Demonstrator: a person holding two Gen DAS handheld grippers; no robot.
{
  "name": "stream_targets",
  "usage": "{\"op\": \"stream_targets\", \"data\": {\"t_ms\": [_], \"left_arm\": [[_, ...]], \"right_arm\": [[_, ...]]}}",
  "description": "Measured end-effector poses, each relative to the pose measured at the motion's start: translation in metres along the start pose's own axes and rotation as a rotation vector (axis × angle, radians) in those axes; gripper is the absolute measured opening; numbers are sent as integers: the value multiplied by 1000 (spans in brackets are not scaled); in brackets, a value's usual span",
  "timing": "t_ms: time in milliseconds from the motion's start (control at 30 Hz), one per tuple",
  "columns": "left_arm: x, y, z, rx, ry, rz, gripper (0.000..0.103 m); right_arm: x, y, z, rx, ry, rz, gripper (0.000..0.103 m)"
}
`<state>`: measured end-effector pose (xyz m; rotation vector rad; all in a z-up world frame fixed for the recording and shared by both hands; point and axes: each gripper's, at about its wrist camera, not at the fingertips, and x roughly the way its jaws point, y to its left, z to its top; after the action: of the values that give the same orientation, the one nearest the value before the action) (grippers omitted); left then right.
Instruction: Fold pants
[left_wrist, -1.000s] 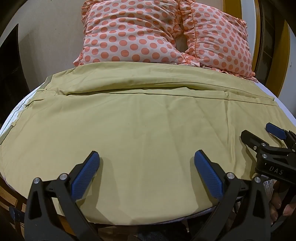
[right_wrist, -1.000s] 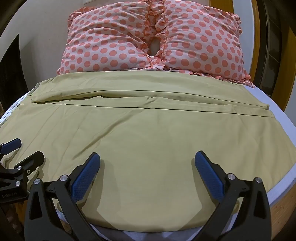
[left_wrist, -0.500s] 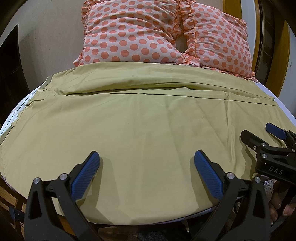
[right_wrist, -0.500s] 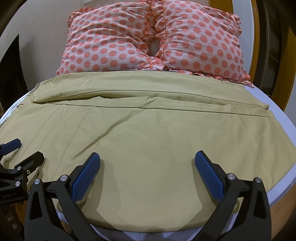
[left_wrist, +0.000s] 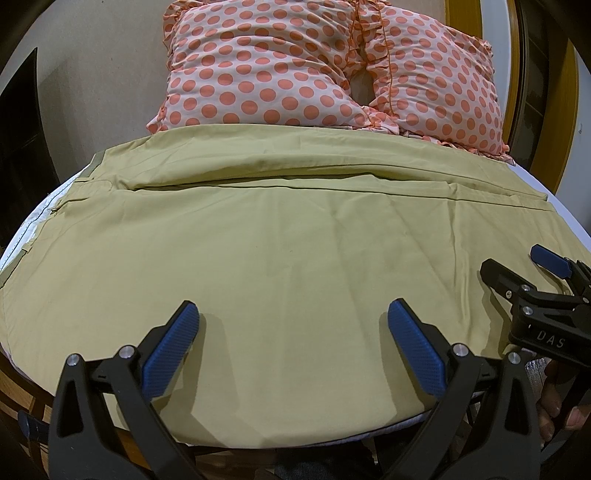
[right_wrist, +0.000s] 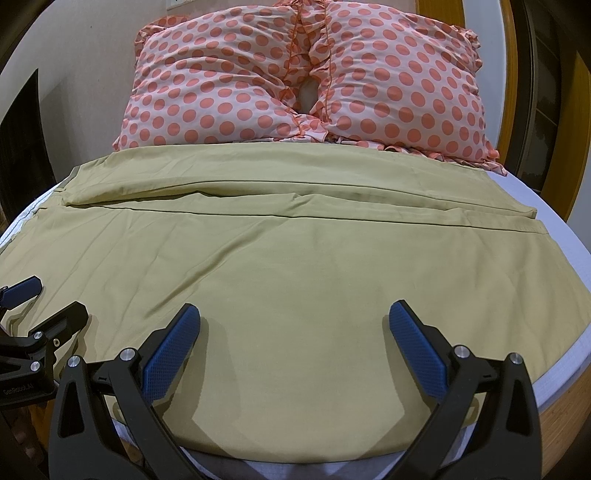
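Khaki pants (left_wrist: 280, 236) lie spread flat across the bed, waistband at the left, leg hems at the right, one leg behind the other; they also show in the right wrist view (right_wrist: 295, 266). My left gripper (left_wrist: 293, 328) is open and empty, hovering over the near edge of the front leg. My right gripper (right_wrist: 293, 328) is open and empty over the same near edge, further right. The right gripper shows at the right of the left wrist view (left_wrist: 517, 269), and the left gripper at the left of the right wrist view (right_wrist: 48, 299).
Two pink polka-dot pillows (left_wrist: 295, 70) lie behind the pants against the wall, also in the right wrist view (right_wrist: 306, 77). The white mattress (right_wrist: 554, 373) sits on a wooden bed frame (right_wrist: 569, 398). A wooden door frame (left_wrist: 565, 92) stands at the right.
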<state>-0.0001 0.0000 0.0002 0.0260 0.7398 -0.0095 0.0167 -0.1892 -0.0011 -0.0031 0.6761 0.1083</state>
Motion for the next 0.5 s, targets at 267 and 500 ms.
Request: {"op": "stream_targets", "data": {"t_ms": [267,500], "left_arm": [[0,0,0,0,-1,0,101],[1,0,1,-1,0,0,101]], "right_arm": [[0,0,0,0,-1,0,102],[0,0,0,0,-2,0,102]]}}
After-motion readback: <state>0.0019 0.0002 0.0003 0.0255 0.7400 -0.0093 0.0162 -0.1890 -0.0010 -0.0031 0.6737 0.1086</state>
